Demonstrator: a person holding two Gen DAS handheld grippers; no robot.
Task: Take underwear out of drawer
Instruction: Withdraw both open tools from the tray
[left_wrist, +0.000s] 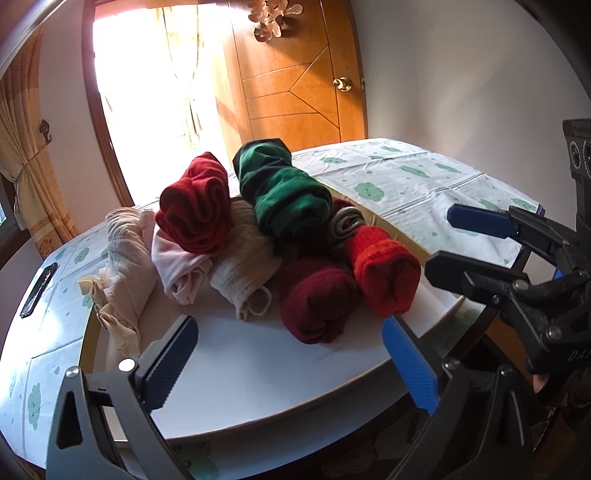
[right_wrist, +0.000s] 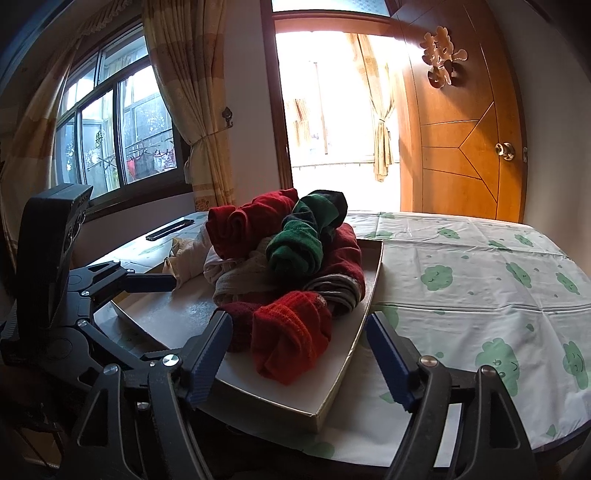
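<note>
A shallow white drawer (left_wrist: 258, 358) lies on a table, holding a pile of rolled underwear. On top lie a red roll (left_wrist: 195, 210) and a green roll (left_wrist: 284, 192); in front lie a maroon roll (left_wrist: 314, 295) and a red-orange roll (left_wrist: 384, 273); beige and pink pieces (left_wrist: 129, 258) sit to the left. My left gripper (left_wrist: 288, 332) stands open over the drawer's bare front, with nothing between its pads. My right gripper (right_wrist: 299, 321) is open too, its pads on either side of the red-orange roll (right_wrist: 291, 336) without pressing it; it also shows at the drawer's right edge (left_wrist: 443, 240).
The table wears a white cloth with green clouds (right_wrist: 461, 280), bare to the right of the drawer's rim (right_wrist: 373, 273). A flat black device (left_wrist: 38, 291) lies at the table's left edge. Behind stand a wooden door (left_wrist: 295, 85), a bright doorway and a curtained window (right_wrist: 110, 140).
</note>
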